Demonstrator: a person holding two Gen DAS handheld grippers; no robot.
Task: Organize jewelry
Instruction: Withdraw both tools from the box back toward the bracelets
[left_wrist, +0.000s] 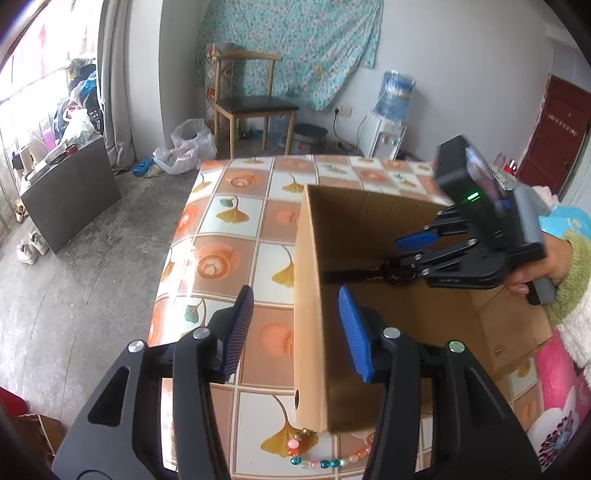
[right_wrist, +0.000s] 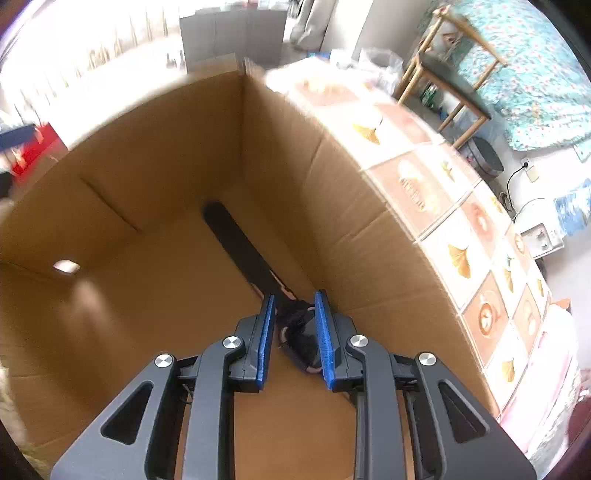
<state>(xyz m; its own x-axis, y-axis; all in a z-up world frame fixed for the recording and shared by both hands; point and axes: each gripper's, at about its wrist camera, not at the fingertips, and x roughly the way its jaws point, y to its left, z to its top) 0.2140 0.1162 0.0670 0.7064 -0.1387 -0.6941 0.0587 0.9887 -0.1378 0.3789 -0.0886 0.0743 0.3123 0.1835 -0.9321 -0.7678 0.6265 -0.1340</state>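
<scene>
The right gripper (right_wrist: 294, 301) is down inside the box (left_wrist: 308, 295), its jaws narrowed around a dark watch (right_wrist: 299, 332). The watch body sits between the blue pads (right_wrist: 323, 332), and its black strap (right_wrist: 236, 243) trails away ahead of the tips along the box floor. The picture is smeared there, so I can't swear the pads are pressing on it; it looks like a light pinch or one just let go.

That watch should be light and fairly tough, stiff at the case and floppy in the strap, so I'd take it by the case or right where the strap meets it. Grabbed by the strap's far end it would dangle and swing.

The left gripper (left_wrist: 295, 314) hangs empty with its jaws apart, straddling the near wall of the box: one pad outside over the tablecloth (left_wrist: 236, 206), the other just inside.

Below that gripper, on the cloth just outside the box's near corner, lies a bead bracelet (left_wrist: 325, 461), with pink, teal and pearly beads on a string. That one will be light, limp and slippery. The beads roll under a pad, so a pinch across the strand, scooping a little, seems safest, and gently, as the string may be weak.

The box is open-topped cardboard, and apart from the watch I see nothing in it.
</scene>
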